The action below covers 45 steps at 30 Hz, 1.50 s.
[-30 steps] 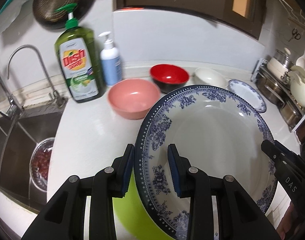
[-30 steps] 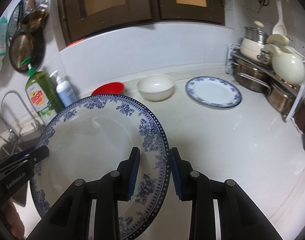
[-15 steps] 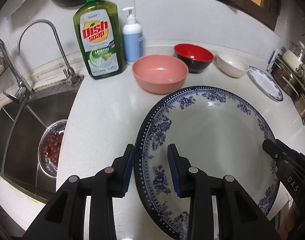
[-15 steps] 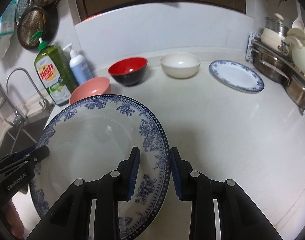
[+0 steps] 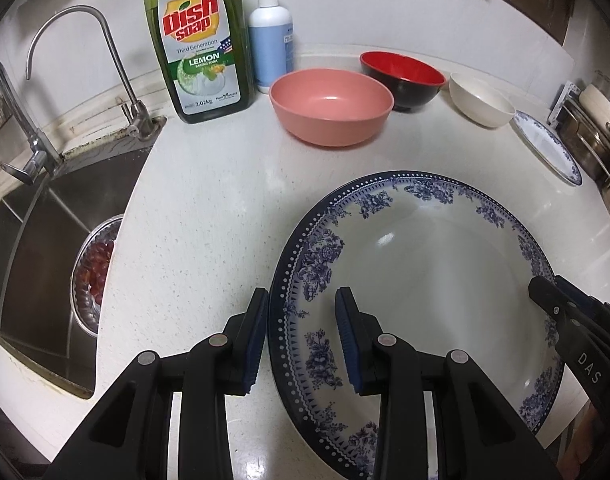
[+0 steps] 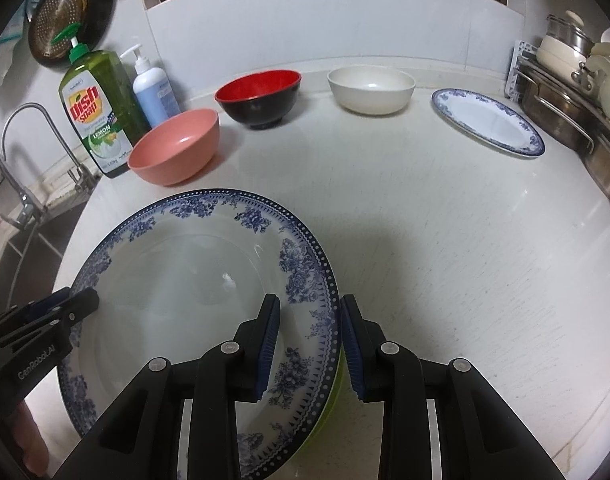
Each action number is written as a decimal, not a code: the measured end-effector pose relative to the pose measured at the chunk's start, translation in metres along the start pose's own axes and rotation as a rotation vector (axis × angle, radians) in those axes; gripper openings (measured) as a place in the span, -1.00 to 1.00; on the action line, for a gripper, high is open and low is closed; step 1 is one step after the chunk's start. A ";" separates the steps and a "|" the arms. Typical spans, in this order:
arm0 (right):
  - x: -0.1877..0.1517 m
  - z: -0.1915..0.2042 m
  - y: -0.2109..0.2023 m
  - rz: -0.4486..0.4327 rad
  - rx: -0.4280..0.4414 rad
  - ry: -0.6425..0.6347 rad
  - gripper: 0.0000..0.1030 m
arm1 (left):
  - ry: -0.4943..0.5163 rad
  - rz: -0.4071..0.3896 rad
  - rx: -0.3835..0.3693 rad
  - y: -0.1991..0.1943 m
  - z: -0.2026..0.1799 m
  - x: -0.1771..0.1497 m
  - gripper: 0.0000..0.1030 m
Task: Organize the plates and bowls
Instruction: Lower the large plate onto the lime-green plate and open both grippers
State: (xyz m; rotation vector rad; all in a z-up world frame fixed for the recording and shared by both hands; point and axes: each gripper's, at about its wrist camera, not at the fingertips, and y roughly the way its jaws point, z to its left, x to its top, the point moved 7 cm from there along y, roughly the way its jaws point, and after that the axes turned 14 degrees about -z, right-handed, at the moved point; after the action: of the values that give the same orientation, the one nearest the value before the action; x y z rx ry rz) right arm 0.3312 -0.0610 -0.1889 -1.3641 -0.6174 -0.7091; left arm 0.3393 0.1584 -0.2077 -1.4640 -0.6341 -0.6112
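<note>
Between my left gripper's (image 5: 303, 338) fingers sits the near-left rim of the big blue-and-white plate (image 5: 437, 280); the outer pad is against the rim's underside edge, while the inner pad stands over the floral band, and I cannot tell whether it presses down. My right gripper (image 6: 307, 346) straddles the opposite rim of the same plate (image 6: 177, 288), one pad over the floral border, the other just outside the edge with a sliver of gap, so I cannot tell if that grasp is clenched either. Under the plate, beneath my right fingers, a lime-green edge (image 6: 329, 396) peeks out. Beyond my fingertips on the white counter (image 6: 445, 240) stand a pink bowl (image 5: 331, 106), a red-and-black bowl (image 5: 403, 78) and a cream bowl (image 5: 481, 98) in a row, with a smaller blue-rimmed plate (image 6: 487, 120) far ahead and to the right. Ahead-left are the dish soap bottle (image 5: 197, 40), a pump bottle (image 5: 271, 40), and the sink (image 5: 37, 240) with its tap (image 5: 117, 60).
</note>
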 end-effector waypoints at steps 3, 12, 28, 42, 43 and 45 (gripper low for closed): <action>-0.002 0.001 0.003 0.010 -0.003 -0.008 -0.38 | -0.003 0.019 -0.001 0.004 0.000 -0.004 -0.34; -0.007 0.003 0.011 0.034 -0.008 -0.030 -0.37 | -0.005 0.046 0.001 0.012 0.003 -0.008 -0.33; -0.009 0.005 0.011 0.050 -0.021 -0.061 -0.31 | 0.007 0.050 0.002 0.012 0.002 -0.010 -0.34; 0.003 -0.005 -0.008 0.002 -0.032 -0.045 0.16 | 0.034 -0.061 -0.007 -0.015 -0.006 0.020 0.18; 0.006 -0.006 -0.011 -0.005 -0.032 -0.044 0.19 | 0.040 -0.076 -0.009 -0.018 -0.009 0.024 0.27; 0.012 -0.009 -0.018 -0.023 -0.029 -0.042 0.22 | 0.050 -0.102 -0.017 -0.024 -0.015 0.032 0.38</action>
State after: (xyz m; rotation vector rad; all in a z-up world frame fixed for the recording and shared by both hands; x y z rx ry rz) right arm 0.3251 -0.0718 -0.1693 -1.4037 -0.6595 -0.7117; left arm 0.3443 0.1428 -0.1679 -1.4344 -0.6689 -0.7325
